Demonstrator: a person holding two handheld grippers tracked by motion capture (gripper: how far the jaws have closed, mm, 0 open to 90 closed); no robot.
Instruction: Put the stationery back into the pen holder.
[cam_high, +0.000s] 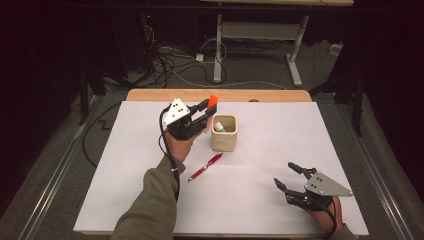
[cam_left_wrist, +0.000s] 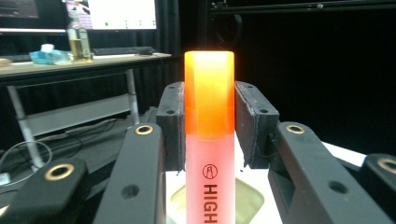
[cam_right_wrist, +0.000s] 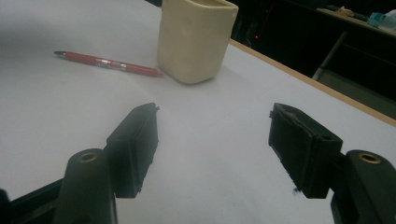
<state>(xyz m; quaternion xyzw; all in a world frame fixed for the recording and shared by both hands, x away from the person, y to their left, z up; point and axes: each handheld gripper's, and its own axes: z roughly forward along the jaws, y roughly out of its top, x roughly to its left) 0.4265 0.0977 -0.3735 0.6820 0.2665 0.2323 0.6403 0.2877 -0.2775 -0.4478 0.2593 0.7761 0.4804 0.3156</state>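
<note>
My left gripper (cam_high: 204, 113) clamps the orange highlighter (cam_high: 212, 100) upright just beside the cup (cam_high: 224, 133) (my right gripper (cam_high: 289, 176) rests well apart, jaws wide and empty)

Lab or recording studio: black curtained walls, tangled floor cables (cam_high: 170, 60), white-legged desk (cam_high: 260, 35) with monitors (cam_left_wrist: 122, 13).

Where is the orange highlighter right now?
In the high view the highlighter is clamped in the left gripper, raised just left of the cream cup, above the red pen.
</note>
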